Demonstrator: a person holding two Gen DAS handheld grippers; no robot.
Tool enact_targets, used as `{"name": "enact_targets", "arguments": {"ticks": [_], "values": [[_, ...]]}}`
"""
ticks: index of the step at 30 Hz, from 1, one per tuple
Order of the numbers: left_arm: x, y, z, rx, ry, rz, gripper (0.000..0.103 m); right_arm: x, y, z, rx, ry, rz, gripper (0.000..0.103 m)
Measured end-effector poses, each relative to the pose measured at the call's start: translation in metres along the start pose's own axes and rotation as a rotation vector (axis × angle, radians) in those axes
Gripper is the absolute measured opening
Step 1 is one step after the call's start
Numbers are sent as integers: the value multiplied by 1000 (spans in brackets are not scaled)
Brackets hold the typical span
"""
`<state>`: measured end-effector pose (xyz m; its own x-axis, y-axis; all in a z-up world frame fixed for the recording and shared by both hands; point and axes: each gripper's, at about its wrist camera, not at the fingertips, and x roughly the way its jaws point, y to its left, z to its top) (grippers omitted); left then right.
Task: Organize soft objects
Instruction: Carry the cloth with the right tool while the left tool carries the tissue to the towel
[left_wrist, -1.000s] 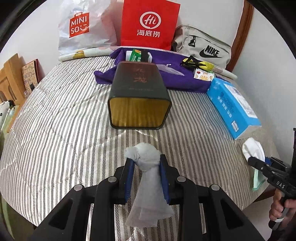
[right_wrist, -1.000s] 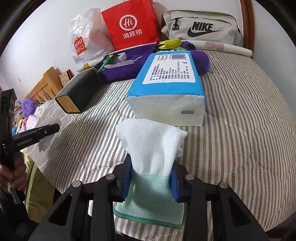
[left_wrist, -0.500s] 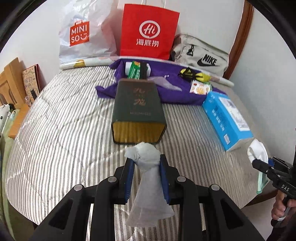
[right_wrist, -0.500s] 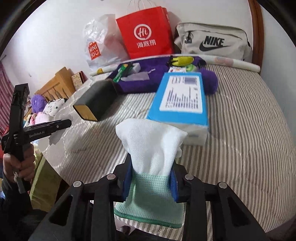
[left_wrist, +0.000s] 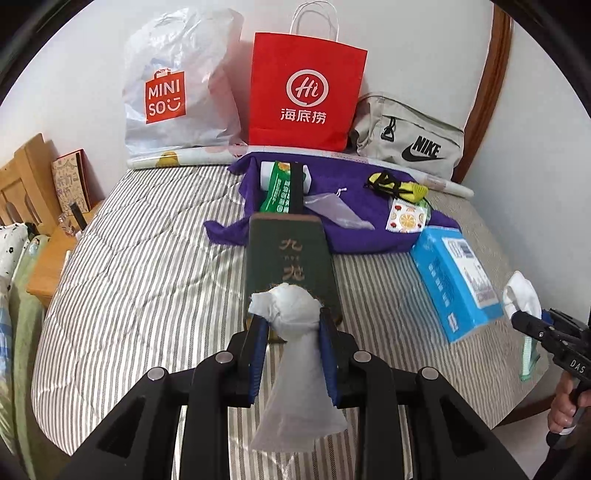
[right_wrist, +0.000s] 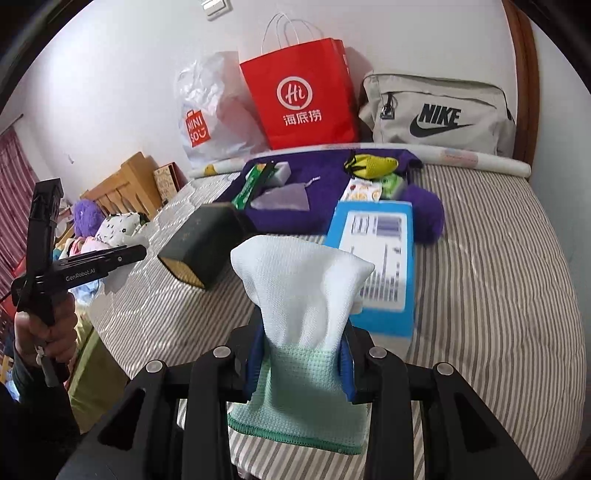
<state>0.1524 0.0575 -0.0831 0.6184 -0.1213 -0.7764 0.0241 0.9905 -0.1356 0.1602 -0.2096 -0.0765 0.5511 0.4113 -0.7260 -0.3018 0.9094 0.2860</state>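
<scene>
**Both cloths pinched, held above the bed**

Landmark: the dark green box (left_wrist: 290, 258), lying on its side on the striped quilt (left_wrist: 147, 266), gold open end toward me

- My left gripper (left_wrist: 291, 332) is clamped narrow on a white tissue-like cloth (left_wrist: 295, 354); a knotted bunch stands above the pads, tail hanging below. Held directly in front of the box's open end, clear of the quilt
- My right gripper (right_wrist: 303, 354) grips a white-and-mint waffle cloth (right_wrist: 299, 332) at its folded middle, so both halves stay gathered. It sits to the right of the box, over the blue tissue pack (right_wrist: 380, 258)
- Behind the box: purple cloth (left_wrist: 351, 221) strewn with small packets
- Judgement: box mouth faces me, likely the bin for these soft pieces; neither is in yet
</scene>
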Motion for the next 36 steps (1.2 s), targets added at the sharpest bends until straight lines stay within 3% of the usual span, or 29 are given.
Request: {"name": "enact_targets", "arguments": {"ticks": [17, 20, 36], "values": [[16, 4, 71, 26, -53, -10, 26, 33, -8, 71, -53, -24, -24, 35], [24, 5, 82, 23, -41, -41, 26, 45, -12, 86, -61, -19, -35, 35], [81, 3, 128, 51, 0, -50, 26, 120, -32, 162, -83, 12, -101, 36]]}}
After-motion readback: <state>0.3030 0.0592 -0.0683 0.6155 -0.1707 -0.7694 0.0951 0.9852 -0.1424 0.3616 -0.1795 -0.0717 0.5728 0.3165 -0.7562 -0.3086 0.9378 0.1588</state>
